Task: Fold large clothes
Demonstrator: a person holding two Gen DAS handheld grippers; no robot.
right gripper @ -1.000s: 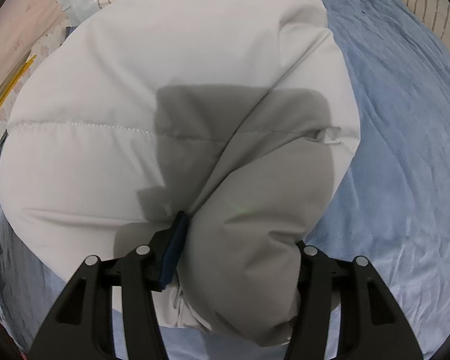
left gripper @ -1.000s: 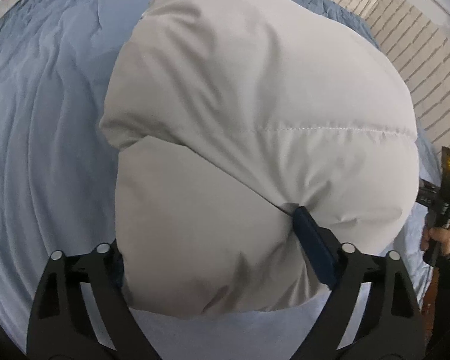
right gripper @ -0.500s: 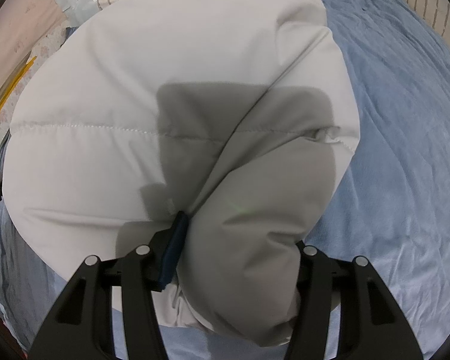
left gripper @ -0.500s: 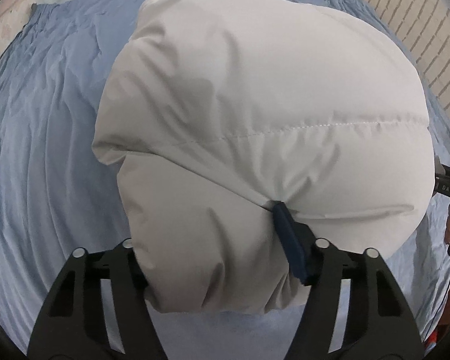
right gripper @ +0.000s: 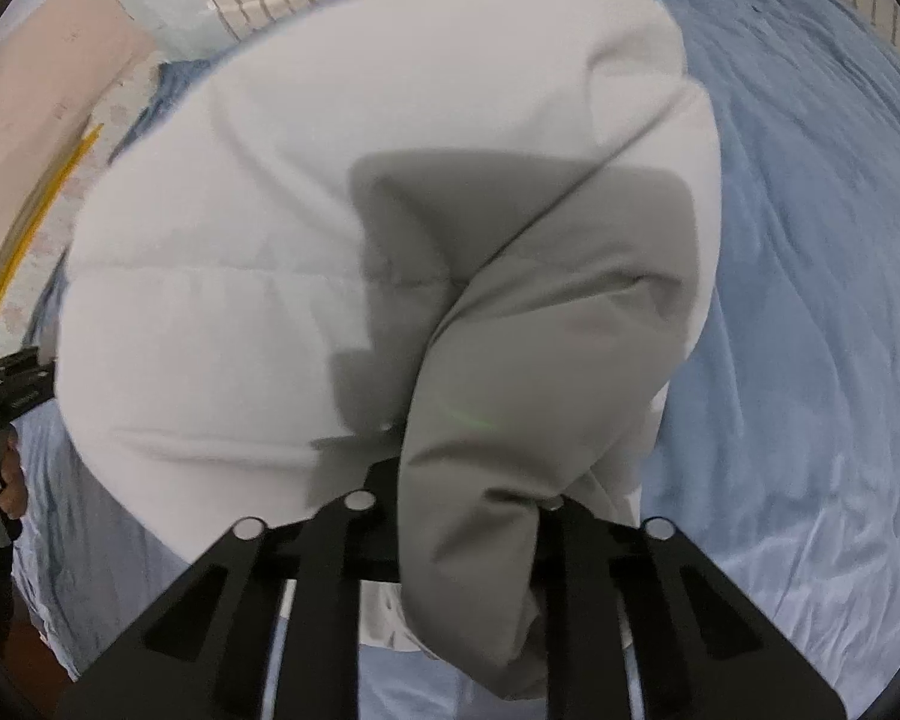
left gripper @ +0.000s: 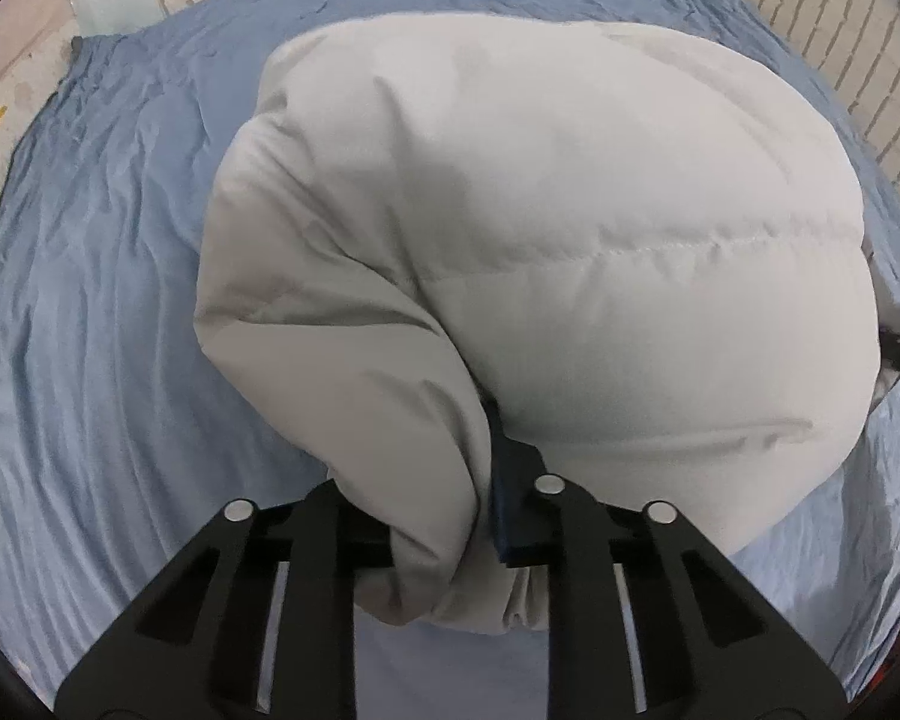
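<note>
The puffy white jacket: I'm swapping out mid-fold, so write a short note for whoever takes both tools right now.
Left tool: its jaws have just been closing and now pinch a bunched near edge of the puffy white jacket.
Right tool: also just closed, clamped on a gathered fold of the jacket's near edge on its own side.
Where: the jacket lies in a bulky mound on the blue sheet, both near corners gripped.
Done: both grips are set.
Left: the fold itself; probably carry the gripped edge over the rest, release, then smooth.
</note>
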